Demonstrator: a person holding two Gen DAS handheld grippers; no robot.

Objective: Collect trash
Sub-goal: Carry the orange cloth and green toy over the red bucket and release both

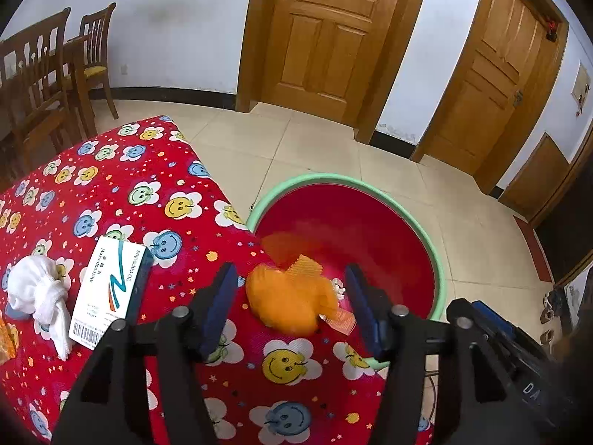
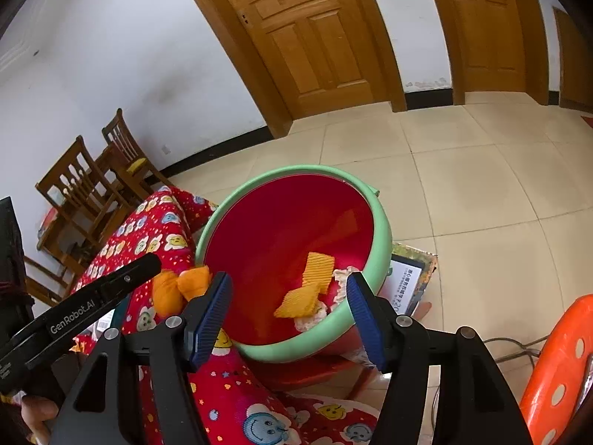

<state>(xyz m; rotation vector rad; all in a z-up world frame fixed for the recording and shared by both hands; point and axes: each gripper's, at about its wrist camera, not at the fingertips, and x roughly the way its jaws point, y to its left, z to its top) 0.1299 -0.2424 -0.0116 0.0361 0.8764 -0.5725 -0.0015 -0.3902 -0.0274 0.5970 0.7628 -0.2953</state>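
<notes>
Here, both grippers hang spread by the red-lined bin (image 2: 381, 222).
Left gripper (image 1: 291, 291) frames a blurred orange cloth bundle (image 1: 285, 302); right gripper (image 2: 289, 298) holds nothing.

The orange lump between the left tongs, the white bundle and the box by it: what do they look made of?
Orange lump: probably soft cloth or mesh, matte, with a knotted, slumped shape; motion blur leaves it open. White bundle: likely tissue or thin cloth, crumpled and knotted, matte. Box: printed cardboard with a slight sheen, sharp edges, a barcode and "20 capsules".
</notes>
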